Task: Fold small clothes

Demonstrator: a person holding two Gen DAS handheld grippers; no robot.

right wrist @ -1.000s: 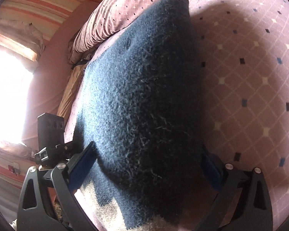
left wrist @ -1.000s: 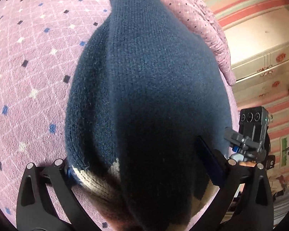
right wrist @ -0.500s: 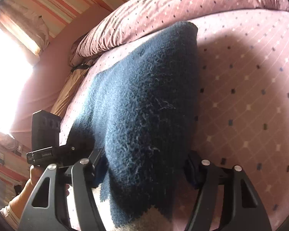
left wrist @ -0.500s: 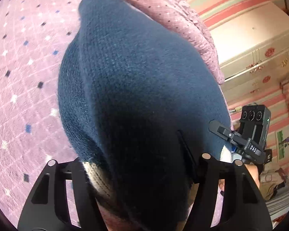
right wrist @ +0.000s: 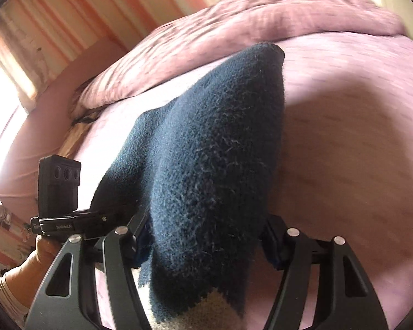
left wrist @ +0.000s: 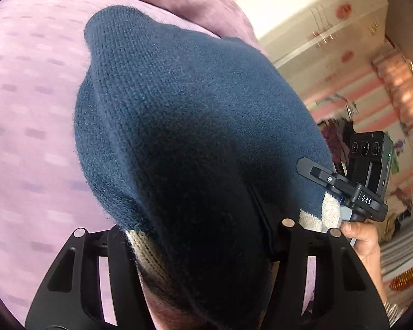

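A small navy knit garment (left wrist: 195,126) with cream patches at its near edge hangs between both grippers above a pink bed. My left gripper (left wrist: 195,236) is shut on its near edge. The cloth drapes over the jaws and hides the pads. In the right wrist view the same garment (right wrist: 212,165) slopes down to the bed, and my right gripper (right wrist: 206,236) is shut on its near edge. The right gripper's body (left wrist: 352,189) shows at the right of the left view. The left gripper's body (right wrist: 63,214) shows at the left of the right view.
The pink bedspread (right wrist: 344,151) with small diamond marks lies under the garment. A bunched pink quilt (right wrist: 234,27) lies at the far side. A cream cabinet (left wrist: 316,22) and a striped wall stand beyond the bed. A bright window (right wrist: 2,88) is at the left.
Both grippers have lifted and pulled back with the garment. More of the quilt, cabinet and wall now shows. The jaws have closed in on the cloth.
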